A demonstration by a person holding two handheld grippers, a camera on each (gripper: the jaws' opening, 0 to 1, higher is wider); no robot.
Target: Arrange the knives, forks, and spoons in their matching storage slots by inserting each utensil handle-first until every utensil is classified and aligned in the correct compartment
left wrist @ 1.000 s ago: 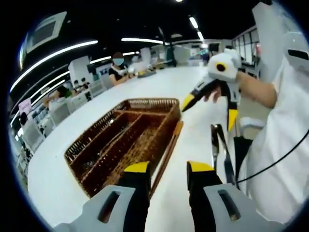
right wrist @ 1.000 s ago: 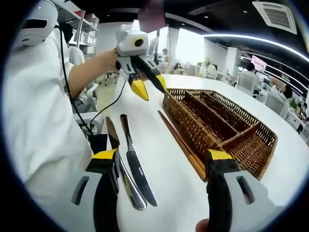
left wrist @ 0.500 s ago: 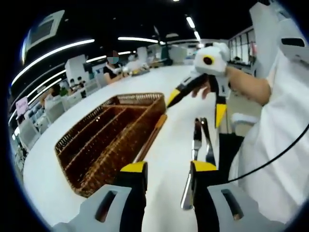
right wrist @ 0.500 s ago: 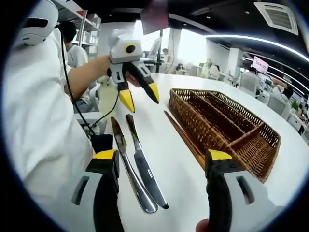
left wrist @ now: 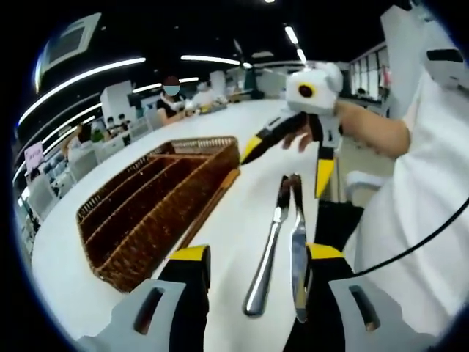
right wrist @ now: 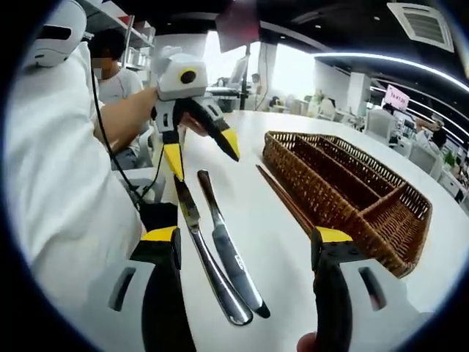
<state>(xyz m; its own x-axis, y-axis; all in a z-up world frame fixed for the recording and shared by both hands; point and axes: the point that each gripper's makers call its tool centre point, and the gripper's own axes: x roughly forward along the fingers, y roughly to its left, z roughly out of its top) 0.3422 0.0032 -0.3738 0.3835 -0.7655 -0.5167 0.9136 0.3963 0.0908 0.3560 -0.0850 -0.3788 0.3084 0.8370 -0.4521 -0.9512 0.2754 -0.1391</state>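
Two knives lie side by side on bare white table, w/ open tabletop btwn them and wicker tray. Left gripper, jaws spread, hangs over knives' far ends. Person's torso crowds table edge beside knives.

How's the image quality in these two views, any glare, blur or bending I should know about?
Left gripper view: fisheye bends the ceiling light strips into arcs; the two knives catch bright glare, and their near ends look soft. Right gripper view: the wicker tray is fairly sharp and evenly lit, the white table shows almost no shadow, and the window behind is blown out.
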